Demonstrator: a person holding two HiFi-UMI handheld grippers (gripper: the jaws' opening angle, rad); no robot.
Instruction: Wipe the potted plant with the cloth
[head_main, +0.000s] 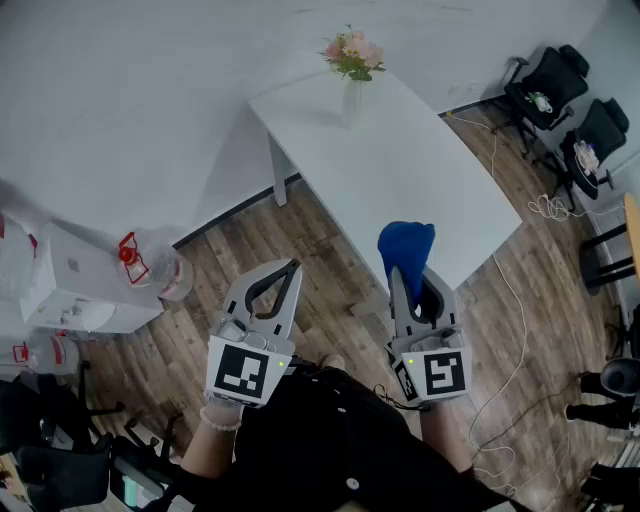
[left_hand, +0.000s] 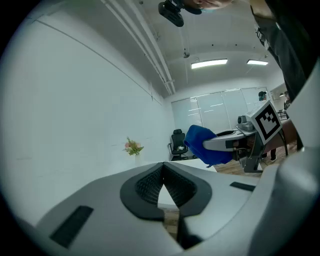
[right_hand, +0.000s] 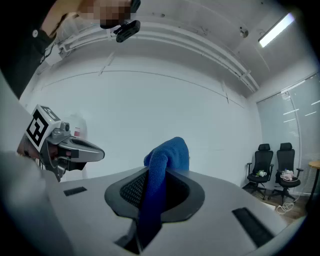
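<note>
My right tongs (head_main: 408, 272) clamp the soft, limp cloth (head_main: 405, 243); my left tongs (head_main: 292, 266) are closed, empty. The potted plant (head_main: 352, 58), upper centre, looks light and tippy, so I'd steady its vase (head_main: 352, 103).

An office. A white table (head_main: 400, 170) stands near a plain white wall (head_main: 150, 100) on wood-look flooring (head_main: 330, 260). Black swivel chairs (head_main: 548, 85) sit to the right, with loose cables (head_main: 515, 300) trailing across the floor. A water dispenser (head_main: 75, 285) with a large bottle (head_main: 160, 268) beside it stands at the left. Strip lights (left_hand: 209, 63) run overhead above glass partitions (left_hand: 215, 112).
</note>
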